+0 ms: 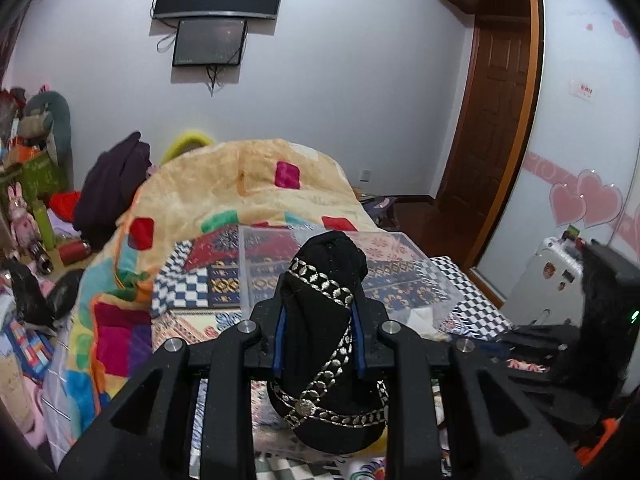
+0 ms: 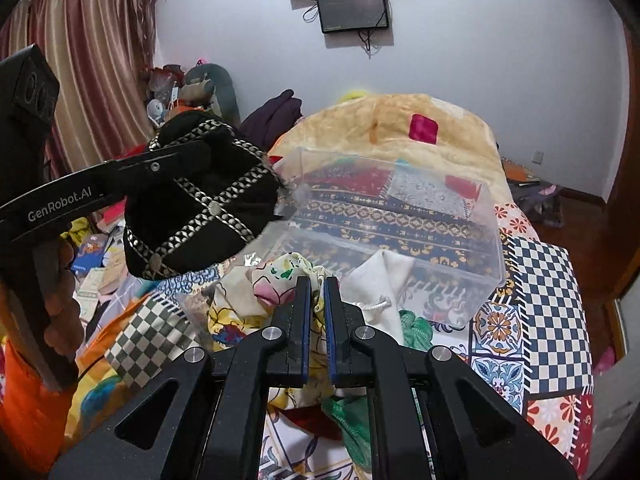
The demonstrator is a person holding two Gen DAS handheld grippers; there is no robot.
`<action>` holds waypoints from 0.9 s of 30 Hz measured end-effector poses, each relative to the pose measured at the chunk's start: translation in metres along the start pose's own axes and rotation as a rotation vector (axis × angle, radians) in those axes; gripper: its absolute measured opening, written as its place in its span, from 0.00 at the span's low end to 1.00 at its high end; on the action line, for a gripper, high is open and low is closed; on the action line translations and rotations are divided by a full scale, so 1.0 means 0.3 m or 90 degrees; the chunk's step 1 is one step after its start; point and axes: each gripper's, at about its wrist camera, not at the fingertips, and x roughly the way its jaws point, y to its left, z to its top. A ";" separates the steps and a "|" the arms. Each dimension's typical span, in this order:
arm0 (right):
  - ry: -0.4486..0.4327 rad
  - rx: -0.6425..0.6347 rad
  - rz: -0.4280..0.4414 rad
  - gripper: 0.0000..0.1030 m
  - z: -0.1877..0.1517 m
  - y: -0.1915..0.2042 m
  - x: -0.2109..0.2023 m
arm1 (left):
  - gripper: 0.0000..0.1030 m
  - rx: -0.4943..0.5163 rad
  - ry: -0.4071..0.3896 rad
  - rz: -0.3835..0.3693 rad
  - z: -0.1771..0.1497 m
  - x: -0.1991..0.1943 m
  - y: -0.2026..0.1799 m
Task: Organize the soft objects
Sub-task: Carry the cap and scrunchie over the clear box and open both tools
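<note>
My left gripper (image 1: pixel 318 312) is shut on a black cap with silver braid (image 1: pixel 320 344) and holds it in the air, near the left end of a clear plastic box (image 2: pixel 448 240) that lies on the bed. The cap (image 2: pixel 200 200) and the left gripper (image 2: pixel 160 166) also show at the left of the right wrist view. My right gripper (image 2: pixel 317 282) is nearly closed and empty, just above a pile of soft things: a yellow floral cloth (image 2: pixel 256 304), a white drawstring bag (image 2: pixel 384 276) and a green mesh cloth (image 2: pixel 416 328).
A patchwork bedspread (image 2: pixel 540 292) covers the bed, with a heaped orange quilt (image 1: pixel 240 176) behind the box. Clutter, toys and a dark garment (image 1: pixel 112 184) lie to the left. A wooden door (image 1: pixel 488 128) and a wardrobe (image 1: pixel 580 120) stand to the right.
</note>
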 end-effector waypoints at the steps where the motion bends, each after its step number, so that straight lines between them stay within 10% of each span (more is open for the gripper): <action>1: -0.010 0.004 -0.002 0.06 0.011 -0.007 -0.017 | 0.24 0.006 0.000 0.004 0.003 0.002 -0.002; 15: -0.113 0.035 -0.077 0.06 0.210 -0.108 -0.121 | 0.24 0.030 -0.017 0.012 0.094 0.055 -0.026; 27: -0.052 0.045 -0.122 0.06 0.284 -0.200 0.066 | 0.24 0.023 0.051 0.010 0.119 0.289 -0.009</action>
